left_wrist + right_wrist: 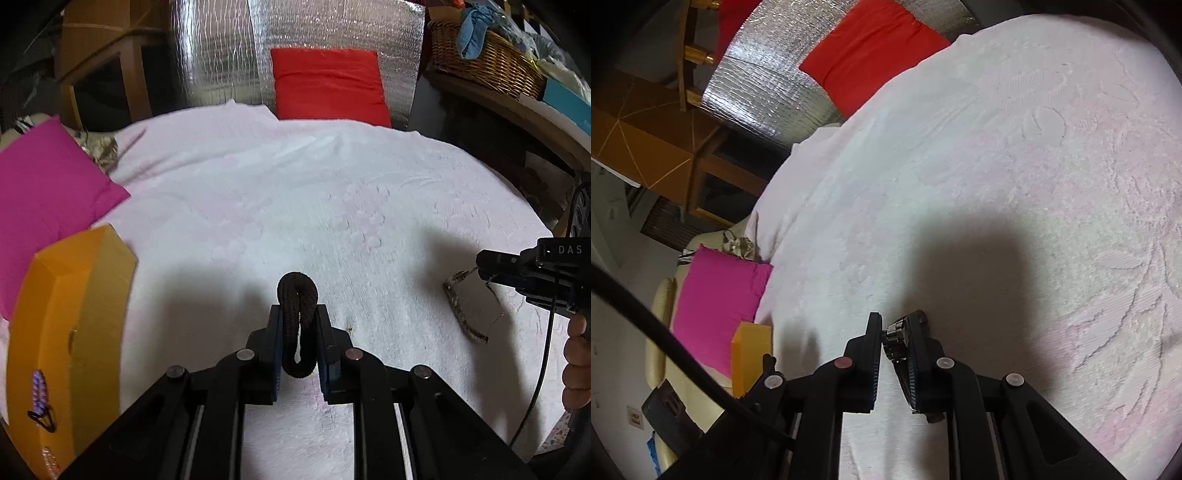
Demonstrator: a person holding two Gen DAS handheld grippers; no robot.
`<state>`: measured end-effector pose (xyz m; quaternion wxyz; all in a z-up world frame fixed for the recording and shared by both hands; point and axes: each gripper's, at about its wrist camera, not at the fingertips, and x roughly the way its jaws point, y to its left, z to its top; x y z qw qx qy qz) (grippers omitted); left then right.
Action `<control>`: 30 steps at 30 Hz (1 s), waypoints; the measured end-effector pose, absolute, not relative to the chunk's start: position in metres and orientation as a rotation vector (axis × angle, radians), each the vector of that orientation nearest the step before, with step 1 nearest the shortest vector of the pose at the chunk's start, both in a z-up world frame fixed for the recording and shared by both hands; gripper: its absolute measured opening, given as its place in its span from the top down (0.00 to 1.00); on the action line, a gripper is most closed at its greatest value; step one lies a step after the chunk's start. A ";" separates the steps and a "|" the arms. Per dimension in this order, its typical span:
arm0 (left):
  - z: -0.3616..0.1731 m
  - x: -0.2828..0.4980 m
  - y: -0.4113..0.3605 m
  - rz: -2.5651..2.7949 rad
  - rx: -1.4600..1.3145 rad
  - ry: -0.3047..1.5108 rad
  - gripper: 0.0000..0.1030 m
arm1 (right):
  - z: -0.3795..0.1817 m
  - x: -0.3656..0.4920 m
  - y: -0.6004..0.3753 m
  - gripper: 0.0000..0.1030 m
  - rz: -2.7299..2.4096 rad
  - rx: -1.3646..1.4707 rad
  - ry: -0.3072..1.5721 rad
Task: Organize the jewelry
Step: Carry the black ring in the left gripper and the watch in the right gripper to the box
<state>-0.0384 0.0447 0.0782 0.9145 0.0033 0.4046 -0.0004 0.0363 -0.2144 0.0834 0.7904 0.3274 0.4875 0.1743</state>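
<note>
Holding a dark brown hair tie (297,325) pinched between its pads, the left gripper (298,347) hung above the white towel (314,206) that covered the bench, and the relation that mattered most was where the yellow box (70,332) lay from it: off to the left gripper's own left, close by, with only a strip of bare towel between. That box, taken as the landmark, stood at the towel's near-left edge, its long side running away from the camera, and a beaded purple piece (38,391) already lay on its near end. Judged from the task, the box was probably where things were being gathered, so the left hand was much the nearer of the two to it. The right gripper (484,264) sat far to the right of the box, across the whole towel, its jaws drawn together on a metal watch (899,338) by the band. In the left wrist view that band (461,314) trailed down and toward the camera from the jaws, its free end resting on the towel. The hair tie stood folded upright in its grip, loop uppermost, clear of the towel. A sideways carry to the left looked enough for it.
</note>
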 end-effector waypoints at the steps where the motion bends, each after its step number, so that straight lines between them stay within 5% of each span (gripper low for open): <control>1: 0.081 -0.041 0.045 0.006 0.015 0.823 0.84 | 0.085 0.035 -0.212 0.86 0.385 0.706 1.044; 30: 0.117 -0.088 0.098 0.136 0.001 0.695 0.84 | 0.128 0.008 -0.106 0.86 0.606 0.635 0.973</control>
